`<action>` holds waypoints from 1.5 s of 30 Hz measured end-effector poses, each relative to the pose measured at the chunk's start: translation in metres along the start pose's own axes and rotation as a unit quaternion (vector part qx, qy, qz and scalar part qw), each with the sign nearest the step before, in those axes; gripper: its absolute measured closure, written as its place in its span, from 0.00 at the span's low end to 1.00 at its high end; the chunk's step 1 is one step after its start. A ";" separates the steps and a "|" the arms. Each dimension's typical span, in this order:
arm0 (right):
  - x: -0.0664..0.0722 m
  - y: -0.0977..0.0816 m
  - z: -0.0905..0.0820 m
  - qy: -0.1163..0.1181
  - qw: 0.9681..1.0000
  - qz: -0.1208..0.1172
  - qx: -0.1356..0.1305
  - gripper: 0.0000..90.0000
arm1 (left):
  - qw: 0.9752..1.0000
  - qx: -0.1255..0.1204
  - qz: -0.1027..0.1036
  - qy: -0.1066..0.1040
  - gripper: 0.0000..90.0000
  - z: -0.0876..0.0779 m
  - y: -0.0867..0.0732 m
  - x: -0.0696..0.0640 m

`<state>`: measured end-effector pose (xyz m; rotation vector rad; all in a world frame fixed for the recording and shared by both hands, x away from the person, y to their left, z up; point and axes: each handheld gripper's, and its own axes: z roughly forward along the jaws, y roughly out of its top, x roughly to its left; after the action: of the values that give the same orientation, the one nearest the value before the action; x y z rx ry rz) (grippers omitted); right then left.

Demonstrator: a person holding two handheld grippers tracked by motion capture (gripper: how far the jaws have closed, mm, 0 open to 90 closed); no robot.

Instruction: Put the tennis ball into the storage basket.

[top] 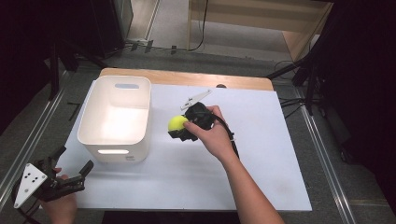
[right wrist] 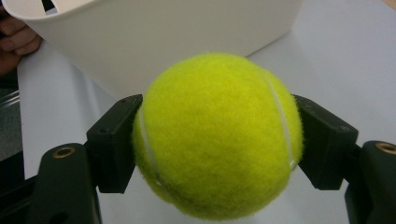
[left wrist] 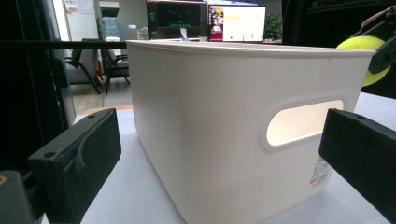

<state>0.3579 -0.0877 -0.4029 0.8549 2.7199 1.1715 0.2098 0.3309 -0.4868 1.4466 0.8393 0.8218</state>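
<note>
We've got the right tongs (top: 180, 128) pinching the tennis ball (top: 177, 123), left tongs (top: 74, 175) spread, so we clear the bin's (top: 88, 116) rim, probably just beside, before releasing.

My high view looks down and forward over the whole white table (top: 196, 182). My left gripper view sits low at the table's near left corner, close on the white bin (left wrist: 224, 121). My right gripper view sees that bin (right wrist: 154, 37) past the tennis ball (right wrist: 217, 135).
</note>
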 end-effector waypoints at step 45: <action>0.012 0.052 -0.005 0.022 0.999 -0.040 -0.027 0.26 | 1.000 0.016 -0.002 -0.006 0.00 0.002 0.001 0.002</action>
<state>0.3706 -0.0564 -0.3616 0.7150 2.7154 1.2569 0.2125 0.3313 -0.4856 1.4767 0.8503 0.7991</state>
